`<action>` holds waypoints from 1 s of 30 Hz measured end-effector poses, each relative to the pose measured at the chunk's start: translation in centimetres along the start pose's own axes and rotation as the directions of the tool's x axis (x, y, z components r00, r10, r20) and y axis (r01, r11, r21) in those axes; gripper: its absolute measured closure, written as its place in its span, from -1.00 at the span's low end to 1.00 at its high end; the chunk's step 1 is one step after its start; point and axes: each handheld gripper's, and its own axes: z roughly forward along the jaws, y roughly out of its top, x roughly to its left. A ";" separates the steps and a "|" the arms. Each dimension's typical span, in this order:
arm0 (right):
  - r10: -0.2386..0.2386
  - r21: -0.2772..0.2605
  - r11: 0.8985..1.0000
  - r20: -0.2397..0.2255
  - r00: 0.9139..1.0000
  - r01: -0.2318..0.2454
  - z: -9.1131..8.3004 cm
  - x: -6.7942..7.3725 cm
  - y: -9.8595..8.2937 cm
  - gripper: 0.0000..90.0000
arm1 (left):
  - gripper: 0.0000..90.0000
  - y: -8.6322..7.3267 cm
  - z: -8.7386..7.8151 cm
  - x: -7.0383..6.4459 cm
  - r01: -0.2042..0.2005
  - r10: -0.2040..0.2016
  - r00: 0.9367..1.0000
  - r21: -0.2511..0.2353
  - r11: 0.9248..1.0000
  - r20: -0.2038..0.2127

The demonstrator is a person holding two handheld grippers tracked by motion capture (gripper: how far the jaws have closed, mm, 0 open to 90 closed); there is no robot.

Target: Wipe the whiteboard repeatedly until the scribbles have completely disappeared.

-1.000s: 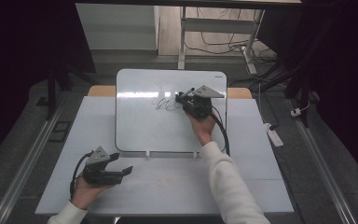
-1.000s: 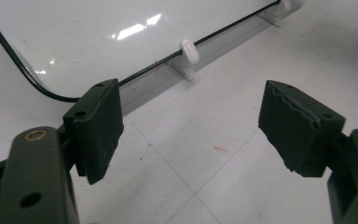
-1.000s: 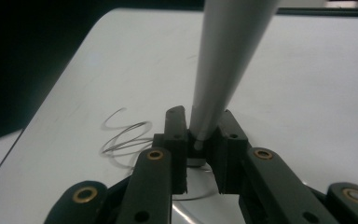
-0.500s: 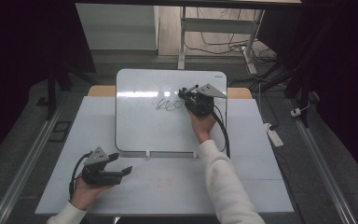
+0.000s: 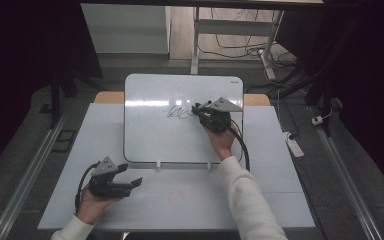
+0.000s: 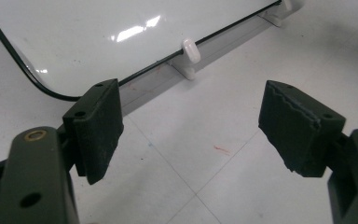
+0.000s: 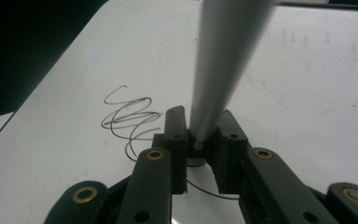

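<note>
The right tongs are closed on a pen, and the pen stands nearly upright between the jaws in the right gripper view. Its tip is hidden behind the jaws, so I cannot tell if it touches the whiteboard at this moment. The whiteboard lies flat on the counter, and the pen is over its upper middle part.

A scribble of several loops is already on the whiteboard, and one thin line runs from it under the jaws. So I judge that the drawing is well begun. Most of the whiteboard is blank, and how much more must be drawn is not clear from the pictures.

The left tongs are wide open and hold nothing. They rest low over the counter, near the lower left corner of the whiteboard.

The counter is pale grey-white, with some small red marks on it. The room around is dark. Behind the counter are a table frame and loose cables on the floor, and at the right lies a power strip.
</note>
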 end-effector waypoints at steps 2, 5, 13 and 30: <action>0.074 -0.037 0.997 0.091 0.993 -0.071 -1.3 -1.8 0.2 0.73 | -0.50 0.0 -0.1 -0.1 -0.003 0.003 1.000 -0.005 1.000 0.001; 0.093 -0.048 0.995 0.085 0.992 -0.089 -1.6 -1.8 -0.2 0.73 | -0.50 0.1 0.1 -0.1 -0.004 0.004 1.000 -0.002 1.000 0.004; 0.088 -0.047 0.995 0.081 0.993 -0.084 -2.5 -2.1 -0.9 0.73 | -0.50 0.1 0.0 -0.1 -0.004 0.004 1.000 -0.006 1.000 0.005; 0.096 -0.062 0.994 0.054 0.994 -0.093 -1.4 -0.2 -1.6 0.73 | -0.50 0.1 0.0 -0.1 -0.003 0.003 1.000 -0.005 1.000 0.007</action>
